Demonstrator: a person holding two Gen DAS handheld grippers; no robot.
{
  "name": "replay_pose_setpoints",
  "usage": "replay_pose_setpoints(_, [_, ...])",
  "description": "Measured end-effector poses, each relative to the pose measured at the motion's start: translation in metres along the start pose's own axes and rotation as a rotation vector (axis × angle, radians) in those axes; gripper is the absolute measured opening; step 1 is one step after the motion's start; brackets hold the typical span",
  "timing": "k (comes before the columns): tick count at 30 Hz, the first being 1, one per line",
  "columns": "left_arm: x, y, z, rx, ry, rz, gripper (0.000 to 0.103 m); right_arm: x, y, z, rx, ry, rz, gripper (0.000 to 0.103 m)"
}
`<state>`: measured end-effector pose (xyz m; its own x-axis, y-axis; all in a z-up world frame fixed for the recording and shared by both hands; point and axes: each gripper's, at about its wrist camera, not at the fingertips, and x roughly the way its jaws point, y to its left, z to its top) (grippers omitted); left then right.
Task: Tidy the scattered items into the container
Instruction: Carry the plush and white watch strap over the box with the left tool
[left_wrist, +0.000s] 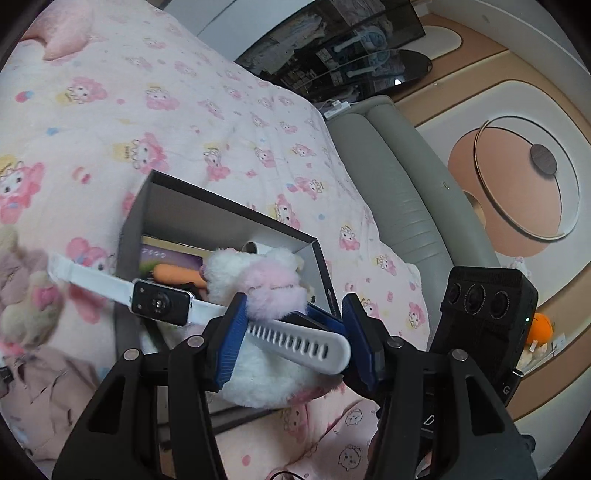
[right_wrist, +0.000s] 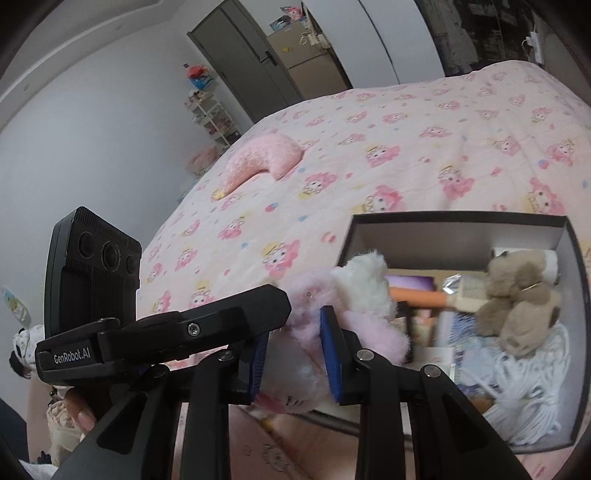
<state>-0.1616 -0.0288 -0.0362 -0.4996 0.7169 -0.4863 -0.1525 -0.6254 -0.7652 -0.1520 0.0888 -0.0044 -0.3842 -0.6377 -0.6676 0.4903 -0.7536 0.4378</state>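
The left claw (left_wrist: 291, 338) has its jaws spread around a white watch (left_wrist: 162, 304), whose holed strap lies across the gap; whether the pads press it I cannot tell. The right claw (right_wrist: 295, 363) is clamped on one pink-and-white plush toy (right_wrist: 343, 314). At centre frame one grey box (left_wrist: 136, 221) sits on the pink bed (left_wrist: 129, 110), holding one brown plush (right_wrist: 517, 306) and one orange carrot toy (left_wrist: 177, 275). "GenRobot.AI" shows lower left in the right view.
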Motion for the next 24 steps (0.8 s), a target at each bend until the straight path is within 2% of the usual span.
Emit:
replay_pose_setpoints(5, [0.070, 0.008, 0.009, 0.006, 0.091, 0.072, 0.052, 0.017, -0.061, 0.008, -0.003, 0.030, -0.058, 0.025])
replay_pose_setpoints(8, [0.093, 0.019, 0.006, -0.004, 0.141, 0.077, 0.051, 0.034, -0.089, 0.003, 0.039, 0.066, -0.082, 0.025])
replay_pose_setpoints(10, [0.095, 0.022, 0.004, -0.003, 0.146, 0.070, 0.051, 0.038, -0.102, -0.002, 0.065, 0.074, -0.096, 0.025])
replay_pose_setpoints(14, [0.097, 0.027, 0.000, -0.011, 0.159, 0.072, 0.051, 0.032, -0.116, -0.010, 0.110, 0.063, -0.067, 0.025])
replay_pose_setpoints(18, [0.092, 0.025, -0.004, 0.000, 0.147, 0.052, 0.051, 0.025, -0.109, -0.016, 0.098, 0.063, -0.101, 0.025])
replay_pose_setpoints(20, [0.087, 0.022, -0.003, 0.005, 0.133, 0.030, 0.051, 0.016, -0.104, -0.019, 0.090, 0.038, -0.122, 0.025])
replay_pose_setpoints(24, [0.075, 0.018, 0.000, 0.009, 0.094, 0.038, 0.051, -0.004, -0.100, -0.020, 0.108, -0.008, -0.150, 0.025])
